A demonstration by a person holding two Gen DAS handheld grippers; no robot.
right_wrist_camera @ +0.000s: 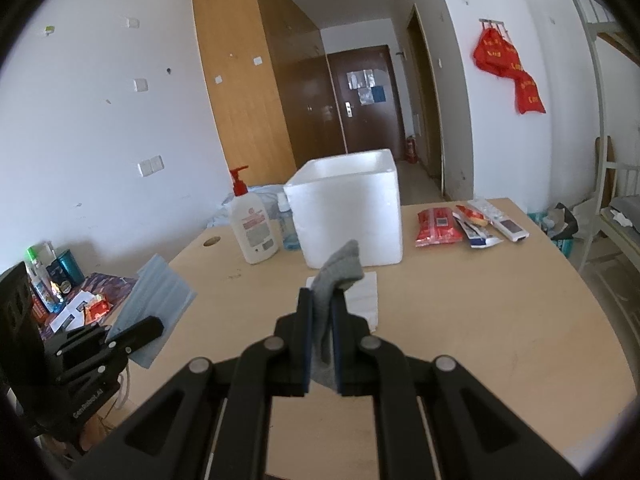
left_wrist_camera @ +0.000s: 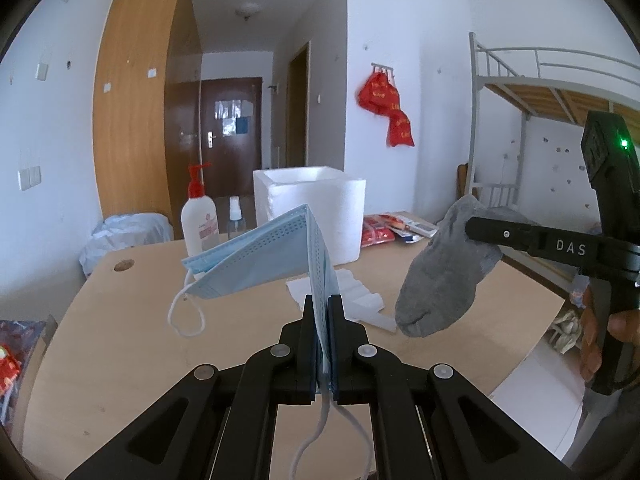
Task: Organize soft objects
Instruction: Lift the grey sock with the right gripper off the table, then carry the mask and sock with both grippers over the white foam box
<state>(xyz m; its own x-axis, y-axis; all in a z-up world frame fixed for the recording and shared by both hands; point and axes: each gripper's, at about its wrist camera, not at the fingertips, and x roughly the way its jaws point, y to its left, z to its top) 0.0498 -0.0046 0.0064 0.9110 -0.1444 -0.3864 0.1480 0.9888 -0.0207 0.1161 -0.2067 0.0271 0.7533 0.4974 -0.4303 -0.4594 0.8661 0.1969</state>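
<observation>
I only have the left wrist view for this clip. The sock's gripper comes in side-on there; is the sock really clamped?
Observer: Yes. In the right wrist view the right gripper has its jaws shut on the grey sock, the cloth pinched between them.
Operator: What lies right of the foam box? I see only a sliver.
Observer: On the table beside the white foam box lie a red packet, smaller packets and a white remote.
Operator: Anything left of the table?
Observer: A lower surface with small bottles, behind the left gripper holding the blue mask.
</observation>
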